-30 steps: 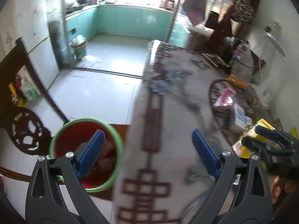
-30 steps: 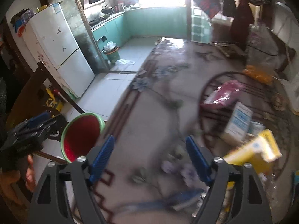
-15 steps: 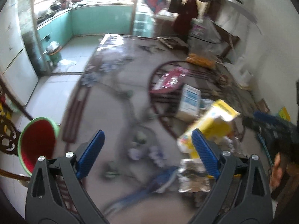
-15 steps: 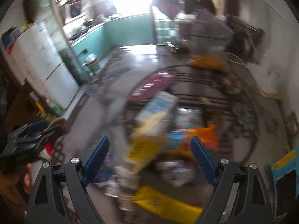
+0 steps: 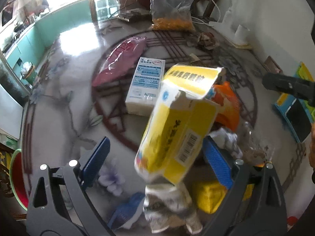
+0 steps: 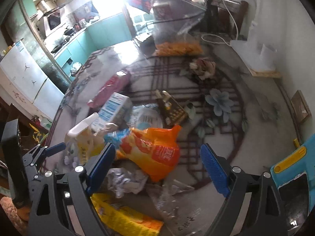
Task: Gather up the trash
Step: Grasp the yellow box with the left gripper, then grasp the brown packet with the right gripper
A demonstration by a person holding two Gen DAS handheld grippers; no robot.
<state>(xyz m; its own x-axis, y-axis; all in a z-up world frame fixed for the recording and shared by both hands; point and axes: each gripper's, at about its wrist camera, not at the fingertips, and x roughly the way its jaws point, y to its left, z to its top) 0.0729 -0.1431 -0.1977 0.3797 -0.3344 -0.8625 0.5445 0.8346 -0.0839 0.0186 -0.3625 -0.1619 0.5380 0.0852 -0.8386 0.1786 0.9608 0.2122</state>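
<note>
The left gripper (image 5: 155, 157) hangs over a table (image 5: 65, 106) full of trash. Its blue fingers (image 5: 96, 157) stand wide apart. A torn yellow box (image 5: 177, 129) shows between them, with its top flap ripped open, but the pads do not press on it. I cannot tell what is inside the box. Beyond it lies a white and blue carton (image 5: 145, 86), flat on the table, next to a pink packet (image 5: 122, 59). An orange bag (image 5: 228, 106) peeks out from behind the yellow box. A clear plastic bag (image 5: 171, 9) stands at the far side of the table with orange bits at the bottom. A red bin with a green rim (image 5: 15, 179) sits low beside the table's left edge; what is in it does not show.

The right gripper (image 6: 157, 161) is open too, and nothing is in it. The orange bag (image 6: 155, 149) lies between its fingers (image 6: 214, 169). Crumpled silver foil (image 6: 126, 181) lies just below the bag.
</note>
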